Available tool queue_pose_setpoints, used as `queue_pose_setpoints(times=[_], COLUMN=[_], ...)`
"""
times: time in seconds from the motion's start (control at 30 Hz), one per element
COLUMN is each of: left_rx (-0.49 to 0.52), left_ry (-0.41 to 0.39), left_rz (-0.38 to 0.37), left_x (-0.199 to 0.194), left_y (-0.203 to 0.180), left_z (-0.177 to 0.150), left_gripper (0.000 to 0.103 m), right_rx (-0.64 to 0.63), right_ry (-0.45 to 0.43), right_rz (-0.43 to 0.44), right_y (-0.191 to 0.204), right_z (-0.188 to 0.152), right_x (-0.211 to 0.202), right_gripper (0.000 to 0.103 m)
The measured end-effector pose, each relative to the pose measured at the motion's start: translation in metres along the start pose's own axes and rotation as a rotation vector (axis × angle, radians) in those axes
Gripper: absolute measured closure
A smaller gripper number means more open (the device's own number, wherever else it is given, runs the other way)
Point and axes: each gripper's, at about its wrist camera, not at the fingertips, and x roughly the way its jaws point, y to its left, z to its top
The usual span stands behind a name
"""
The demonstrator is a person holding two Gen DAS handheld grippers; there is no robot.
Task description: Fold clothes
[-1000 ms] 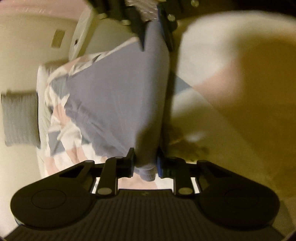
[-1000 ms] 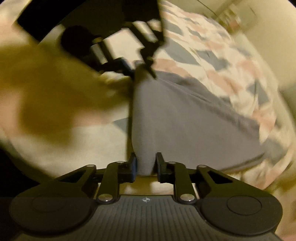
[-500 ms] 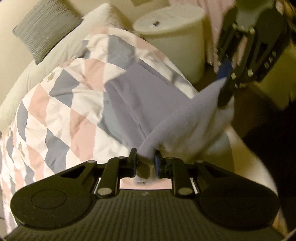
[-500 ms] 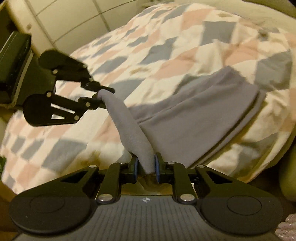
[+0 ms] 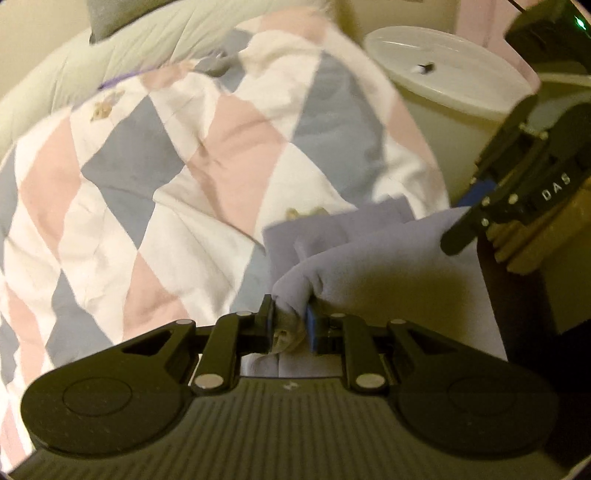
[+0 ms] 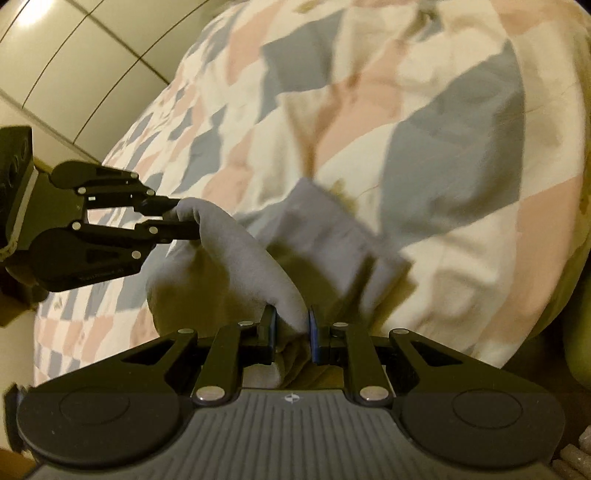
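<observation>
One grey garment [image 5: 373, 254], two grippers, one bed, and both tools are on the cloth. Low centre of the left wrist view, the left gripper [image 5: 290, 325] has its fingers drawn narrow around a bunched corner of the fabric; the right gripper [image 5: 471, 218] comes in from the right edge of that frame, nipping the cloth's far corner. In the right wrist view the right gripper [image 6: 291, 330] pinches a thick fold at lower centre, and the left gripper [image 6: 184, 218] reaches in from the left edge, its tips closed on a rounded lump of the same garment [image 6: 236, 251]. The cloth sags between them near the bed's edge, part of it lying flat in layered folds on the diamond-patterned quilt [image 5: 147, 177]. The quilt spreads wide and open through the upper left of the left view. One round white table [image 5: 447, 85] stands close at upper right; one grey pillow [image 5: 107, 14] peeks in at the top edge. The fabric looks soft, matte, fleece-like, plain lavender-grey.
</observation>
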Motion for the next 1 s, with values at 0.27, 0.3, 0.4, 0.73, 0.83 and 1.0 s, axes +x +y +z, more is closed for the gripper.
queue_pose_setpoints(times=[0.27,0.3,0.4,0.73,0.83,1.0], left_rx=[-0.124,-0.172,-0.369,-0.742,-0.796,-0.858], left_ry=[0.146,0.159,0.131,0.076,0.112,0.175], left_rz=[-0.018,-0.012,0.012,0.03,-0.003,-0.024], left_x=[0.067,0.073,0.065,0.006,0.004,0.007], left_y=[0.028,0.034,0.053,0.037,0.017,-0.011], left_z=[0.039,0.041,0.04,-0.02,-0.042,-0.072], left_gripper=[0.08,0.08,0.081,0.082,0.082,0.082], right_rx=[0.123,0.14,0.169,0.143,0.132,0.157], right_ry=[0.115,0.119,0.096,-0.016,-0.009,0.006], right_rz=[0.063,0.059,0.067,0.045,-0.011,-0.083], right_y=[-0.064,-0.069,-0.077,-0.079,-0.082,-0.085], right_z=[0.034,0.036,0.038,0.029,0.026,0.025], right_x=[0.029,0.031,0.028,0.01,0.019,0.029], right_gripper=[0.085,0.083,0.084,0.092,0.092,0.091])
